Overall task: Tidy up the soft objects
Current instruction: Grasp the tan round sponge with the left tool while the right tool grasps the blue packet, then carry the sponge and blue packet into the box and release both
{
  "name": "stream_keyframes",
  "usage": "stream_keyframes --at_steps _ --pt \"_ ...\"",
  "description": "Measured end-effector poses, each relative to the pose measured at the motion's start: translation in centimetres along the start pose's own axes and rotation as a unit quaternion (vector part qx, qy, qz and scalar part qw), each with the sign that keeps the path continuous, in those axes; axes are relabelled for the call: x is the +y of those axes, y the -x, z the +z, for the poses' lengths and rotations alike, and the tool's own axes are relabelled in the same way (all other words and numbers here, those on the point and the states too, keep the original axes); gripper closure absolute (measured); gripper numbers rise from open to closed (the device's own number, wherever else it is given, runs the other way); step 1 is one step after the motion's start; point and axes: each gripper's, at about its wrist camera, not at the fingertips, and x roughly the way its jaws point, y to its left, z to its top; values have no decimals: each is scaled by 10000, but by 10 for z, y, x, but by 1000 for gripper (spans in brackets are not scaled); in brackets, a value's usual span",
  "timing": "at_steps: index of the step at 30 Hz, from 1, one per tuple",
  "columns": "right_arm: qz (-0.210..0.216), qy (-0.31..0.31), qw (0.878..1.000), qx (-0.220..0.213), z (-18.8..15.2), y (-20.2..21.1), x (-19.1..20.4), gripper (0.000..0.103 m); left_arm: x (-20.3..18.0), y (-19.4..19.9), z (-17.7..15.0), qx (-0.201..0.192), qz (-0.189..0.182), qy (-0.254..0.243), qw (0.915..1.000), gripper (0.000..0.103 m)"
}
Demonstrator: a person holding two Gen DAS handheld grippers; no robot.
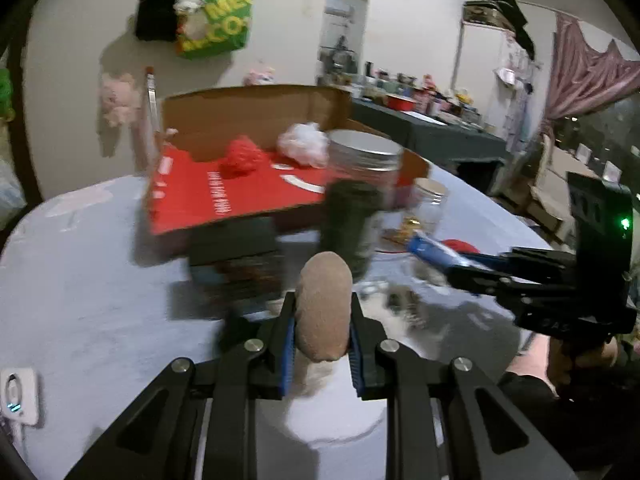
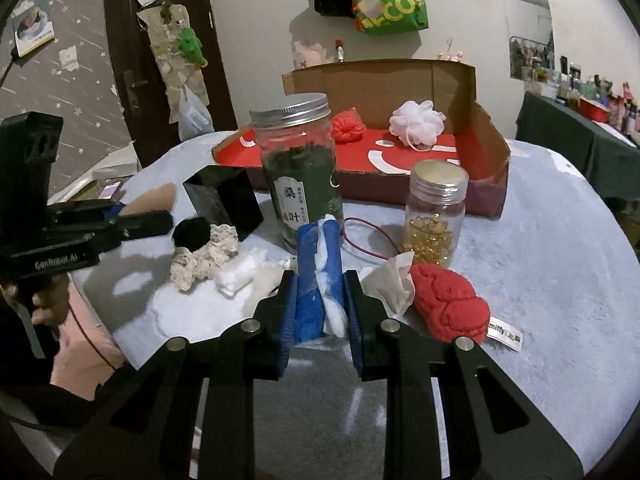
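- Left gripper [image 1: 322, 334] – jaws clamp one tan sponge [image 1: 324, 304].
- Right gripper [image 2: 320, 308] – jaws hold one blue-white cloth roll [image 2: 318, 280].
- Cardboard box [image 2: 486, 136]: two poufs, red [image 2: 348, 125] and white [image 2: 416, 122].
- Counter [image 2: 540, 260]: two jars, one red plush [image 2: 450, 306].

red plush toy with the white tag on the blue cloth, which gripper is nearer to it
Right. The right gripper, shut on a blue-and-white cloth roll, is beside the red plush toy; the left gripper, holding a tan pad, is farther off.

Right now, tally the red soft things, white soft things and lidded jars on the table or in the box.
Red soft things: 2, plush on the table, one in the box
White soft things: 2, pouf, tissue
Lidded jars: 2, tall, short
Total: 6
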Motion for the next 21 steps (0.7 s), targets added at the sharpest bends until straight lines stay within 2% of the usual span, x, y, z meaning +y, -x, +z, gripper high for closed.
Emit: stream_keyframes --at_steps 7,13,21 --pt "148 -30 9998 124 1 -8 -2 81 -18 -29 9 215 -280 -152 9993 80" --pt "188 -57 9997 174 3 -13 -6 81 -18 -43 10 371 -326 -59 9988 80" --pt "204 -71 9996 199 3 -16 -8 81 -13 -40 8 402 -284 14 9988 80"
